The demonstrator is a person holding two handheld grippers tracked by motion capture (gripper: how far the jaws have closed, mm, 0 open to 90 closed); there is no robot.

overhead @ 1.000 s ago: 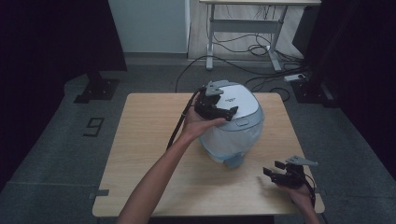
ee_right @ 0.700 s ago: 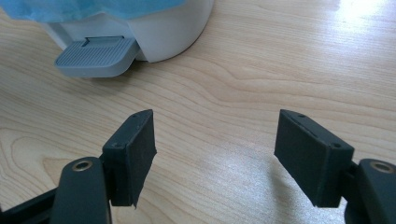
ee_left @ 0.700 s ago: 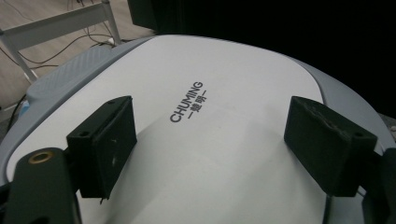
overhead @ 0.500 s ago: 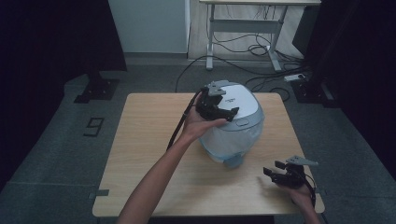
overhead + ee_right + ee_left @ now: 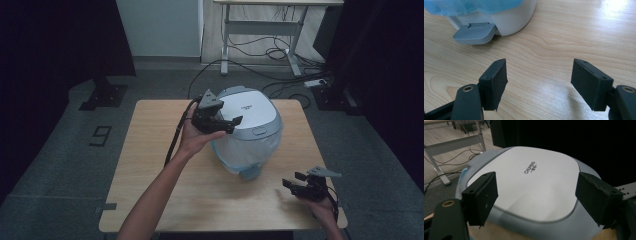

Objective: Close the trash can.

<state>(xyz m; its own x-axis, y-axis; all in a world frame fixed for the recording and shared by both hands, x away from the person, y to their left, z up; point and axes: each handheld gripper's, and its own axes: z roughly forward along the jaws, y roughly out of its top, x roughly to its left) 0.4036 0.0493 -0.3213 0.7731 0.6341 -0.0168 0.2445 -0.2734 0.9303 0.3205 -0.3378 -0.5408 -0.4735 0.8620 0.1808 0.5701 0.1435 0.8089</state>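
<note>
A round pedal bin (image 5: 247, 132) with a white and grey lid (image 5: 534, 185) stands on the wooden table (image 5: 150, 165). A blue liner shows under its rim, and a grey foot pedal (image 5: 474, 33) sticks out at its base. My left gripper (image 5: 226, 122) hovers open at the lid's left edge; in the left gripper view its jaws stand wide apart over the lid. My right gripper (image 5: 292, 181) rests low near the table's front right corner, open, pointing toward the pedal. Nothing is between its fingers (image 5: 494, 83).
The table sits on grey carpet with a floor marker "9" (image 5: 100, 135) to its left. A white desk frame (image 5: 260, 35) and cables lie behind. Dark curtains flank both sides. A power strip (image 5: 317, 82) lies behind the table at the right.
My left gripper has shifted slightly down and toward the person along the lid's left edge. The right gripper has stayed put.
</note>
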